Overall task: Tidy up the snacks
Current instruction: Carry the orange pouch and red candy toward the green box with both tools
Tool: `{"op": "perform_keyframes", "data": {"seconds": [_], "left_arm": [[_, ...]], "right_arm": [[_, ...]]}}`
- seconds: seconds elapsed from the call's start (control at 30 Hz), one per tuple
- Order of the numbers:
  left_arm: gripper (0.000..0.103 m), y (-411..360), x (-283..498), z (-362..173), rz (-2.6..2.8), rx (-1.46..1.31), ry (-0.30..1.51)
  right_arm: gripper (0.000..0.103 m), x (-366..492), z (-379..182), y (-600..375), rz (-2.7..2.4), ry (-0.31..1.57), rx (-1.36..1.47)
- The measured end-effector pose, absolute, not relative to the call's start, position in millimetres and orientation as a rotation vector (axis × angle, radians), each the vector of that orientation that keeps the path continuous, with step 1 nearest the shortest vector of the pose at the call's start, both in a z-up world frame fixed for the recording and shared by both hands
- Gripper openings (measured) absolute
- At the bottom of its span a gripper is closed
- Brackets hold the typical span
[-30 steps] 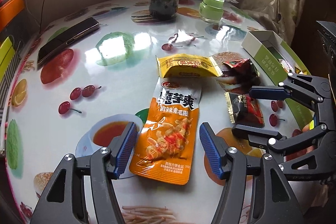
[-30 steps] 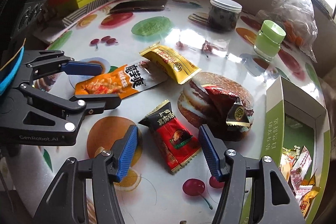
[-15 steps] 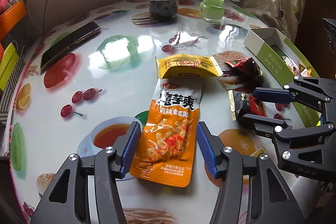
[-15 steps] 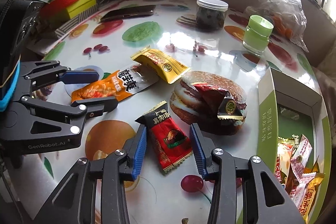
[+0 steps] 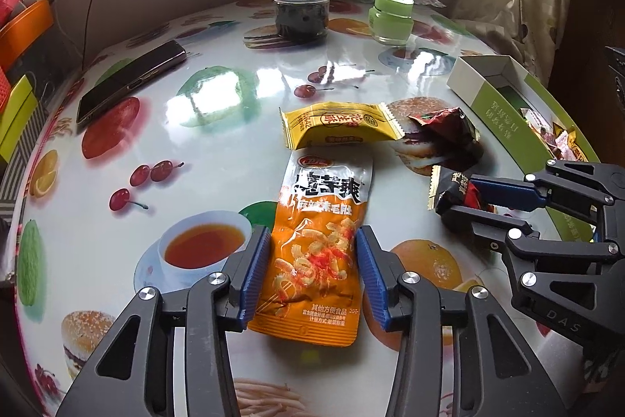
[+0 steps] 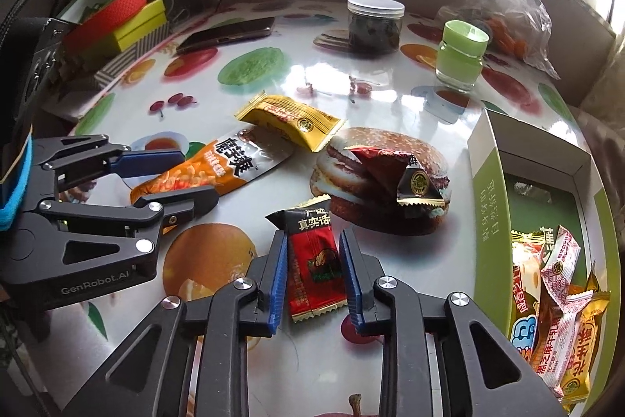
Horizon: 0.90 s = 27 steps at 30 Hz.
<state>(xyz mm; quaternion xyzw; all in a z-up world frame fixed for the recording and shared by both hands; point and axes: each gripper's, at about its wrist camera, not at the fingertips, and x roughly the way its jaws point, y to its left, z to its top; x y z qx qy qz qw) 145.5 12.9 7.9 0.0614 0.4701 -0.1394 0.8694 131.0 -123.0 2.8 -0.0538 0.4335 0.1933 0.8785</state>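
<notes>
Both grippers have drawn their jaws in over the last moment, each around a different snack. Nearest, the right gripper (image 6: 312, 274) has gone from wide apart to clenched on the red packet (image 6: 314, 266), its blue pads pressing the wrapper's two long edges while the packet lies flat on the worktop (image 6: 351, 81). The left gripper (image 5: 312, 278) has been closing too, and its pads now sit against the sides of the orange pouch (image 5: 318, 253); whether they truly squeeze it yet I cannot tell.

Beyond them, the yellow packet (image 6: 291, 122) and the dark red wrapper (image 6: 394, 174) wait untouched. Off to the right, the green box (image 6: 490, 198) already holds several snacks, so I'd guess both gripped items head there next.
</notes>
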Motion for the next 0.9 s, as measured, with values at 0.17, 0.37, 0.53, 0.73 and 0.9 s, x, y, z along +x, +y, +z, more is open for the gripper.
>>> {"op": "perform_keyframes", "data": {"seconds": [0.17, 0.37, 0.53, 0.73, 0.9], "left_arm": [[0.046, 12.0, 139.1, 9.4, -0.294, 0.094, 0.983], [0.046, 8.8, 129.7, 12.1, -0.3, 0.071, 0.983], [0.046, 5.1, 121.5, 17.5, -0.303, 0.063, 0.973], [0.046, 0.4, 110.2, 30.7, -0.308, 0.055, 0.948], [0.046, -4.9, 103.3, 43.3, -0.326, 0.05, 0.923]], "right_arm": [[0.023, 126.4, 3.5, -126.9, 0.383, 0.901, -0.08], [0.023, 117.8, 9.1, -134.1, 0.374, 0.886, -0.041], [0.023, 108.2, 14.9, -138.9, 0.365, 0.87, -0.021], [0.023, 96.9, 19.6, -145.9, 0.351, 0.855, 0.014], [0.023, 87.1, 29.0, -152.6, 0.344, 0.83, 0.033]]}}
